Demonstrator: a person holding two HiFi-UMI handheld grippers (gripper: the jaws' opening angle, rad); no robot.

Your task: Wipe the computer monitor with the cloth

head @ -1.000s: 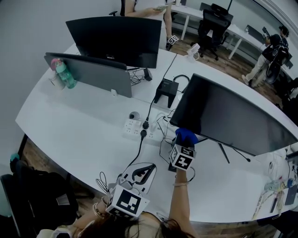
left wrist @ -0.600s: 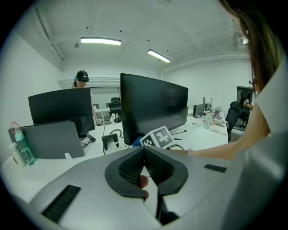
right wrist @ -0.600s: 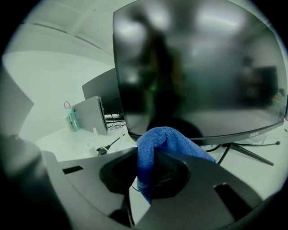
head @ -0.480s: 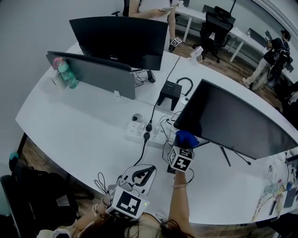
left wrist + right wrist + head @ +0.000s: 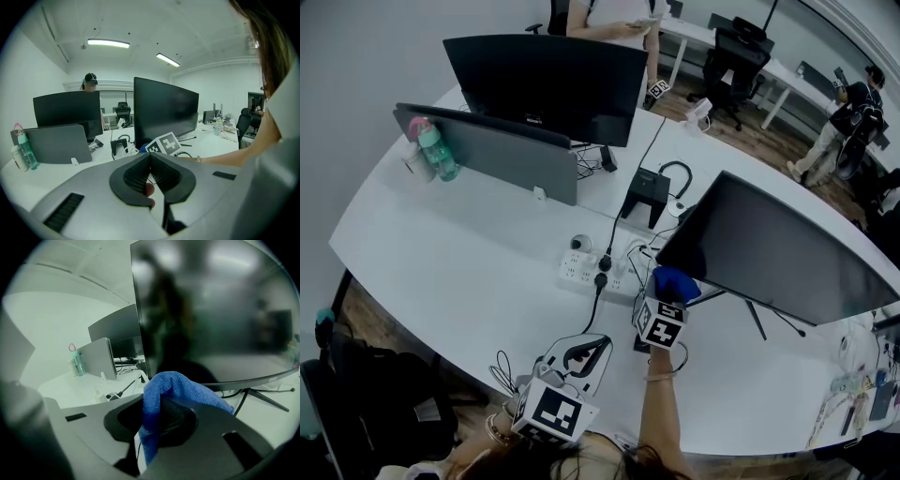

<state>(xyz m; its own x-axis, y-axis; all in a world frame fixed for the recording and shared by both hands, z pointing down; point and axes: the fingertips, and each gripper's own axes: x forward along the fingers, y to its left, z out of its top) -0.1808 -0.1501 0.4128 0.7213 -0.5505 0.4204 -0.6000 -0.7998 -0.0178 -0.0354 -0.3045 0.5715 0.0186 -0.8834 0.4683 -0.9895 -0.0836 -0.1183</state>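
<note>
White curved desk (image 5: 459, 272) fills most of the head view. Big dark computer monitor (image 5: 778, 253) stands at its right side on a thin stand, screen off, and fills the right gripper view (image 5: 211, 310). A second dark monitor (image 5: 546, 80) stands at the far side, with a grey panel (image 5: 502, 150) just in front of it, leaning back. Right gripper (image 5: 673, 289) is reached out to the near monitor's lower left corner. Its jaws (image 5: 161, 416) are clamped on the blue cloth (image 5: 173, 385), which bunches up over the jaw tips and hangs down between them. In the head view the cloth (image 5: 675, 279) sits right at the screen's bottom left edge; contact with the glass can't be told. Left gripper (image 5: 577, 356) is held back low near the person's body, well apart from the monitor. Its jaws (image 5: 151, 168) are pressed together with nothing between them. A white power strip (image 5: 591, 272) with black cables plugged in lies mid-desk, left of the cloth. A green bottle with a pink cap (image 5: 436, 150) stands at the grey panel's left end.
</note>
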